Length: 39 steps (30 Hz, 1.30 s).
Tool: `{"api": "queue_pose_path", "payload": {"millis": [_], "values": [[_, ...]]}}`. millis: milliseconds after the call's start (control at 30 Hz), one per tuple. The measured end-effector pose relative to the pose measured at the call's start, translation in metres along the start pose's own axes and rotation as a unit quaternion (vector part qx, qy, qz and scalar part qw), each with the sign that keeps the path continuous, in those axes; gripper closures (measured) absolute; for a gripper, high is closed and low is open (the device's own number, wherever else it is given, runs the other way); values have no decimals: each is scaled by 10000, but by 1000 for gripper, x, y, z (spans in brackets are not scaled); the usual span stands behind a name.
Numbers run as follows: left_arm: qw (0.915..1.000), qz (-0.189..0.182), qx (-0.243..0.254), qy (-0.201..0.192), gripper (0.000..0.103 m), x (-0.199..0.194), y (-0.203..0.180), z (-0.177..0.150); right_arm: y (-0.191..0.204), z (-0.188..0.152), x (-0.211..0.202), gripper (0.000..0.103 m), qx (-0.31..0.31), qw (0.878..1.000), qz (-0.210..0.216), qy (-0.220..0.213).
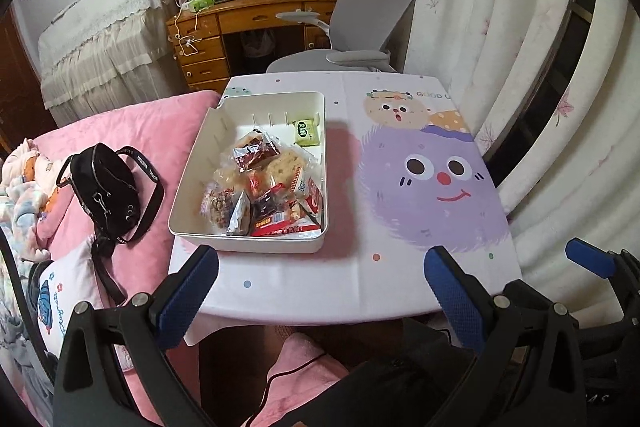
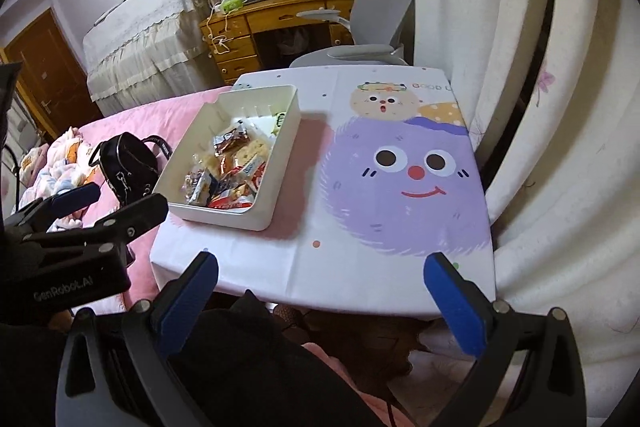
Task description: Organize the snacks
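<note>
Looks near done: snacks [image 1: 264, 187] all piled in bin [image 1: 188, 187], table [image 1: 360, 287] bare otherwise, L gripper [image 1: 320, 291] + R gripper [image 2: 320, 295] wide apart, empty.

The worktop [image 1: 304, 279], under a cartoon-printed cloth, carries a white snack tray [image 1: 188, 203] on its left half; the right half lies bare.
</note>
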State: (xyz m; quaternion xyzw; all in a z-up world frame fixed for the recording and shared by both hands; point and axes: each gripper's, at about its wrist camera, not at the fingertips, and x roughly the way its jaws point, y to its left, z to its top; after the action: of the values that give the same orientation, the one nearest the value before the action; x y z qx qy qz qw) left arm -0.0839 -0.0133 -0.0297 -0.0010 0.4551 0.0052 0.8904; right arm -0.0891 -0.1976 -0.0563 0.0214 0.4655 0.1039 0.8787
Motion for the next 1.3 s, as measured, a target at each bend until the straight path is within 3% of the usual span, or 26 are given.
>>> {"api": "queue_pose_path", "payload": {"millis": [433,1300], "values": [[9994,281,-209,-61,1,11,-5,7,-9,2,5,0,-10,10000,64,43],[9997,225,64,-29,1,28,-8,34,-17,18,26,0,187,9998,25,109]]}}
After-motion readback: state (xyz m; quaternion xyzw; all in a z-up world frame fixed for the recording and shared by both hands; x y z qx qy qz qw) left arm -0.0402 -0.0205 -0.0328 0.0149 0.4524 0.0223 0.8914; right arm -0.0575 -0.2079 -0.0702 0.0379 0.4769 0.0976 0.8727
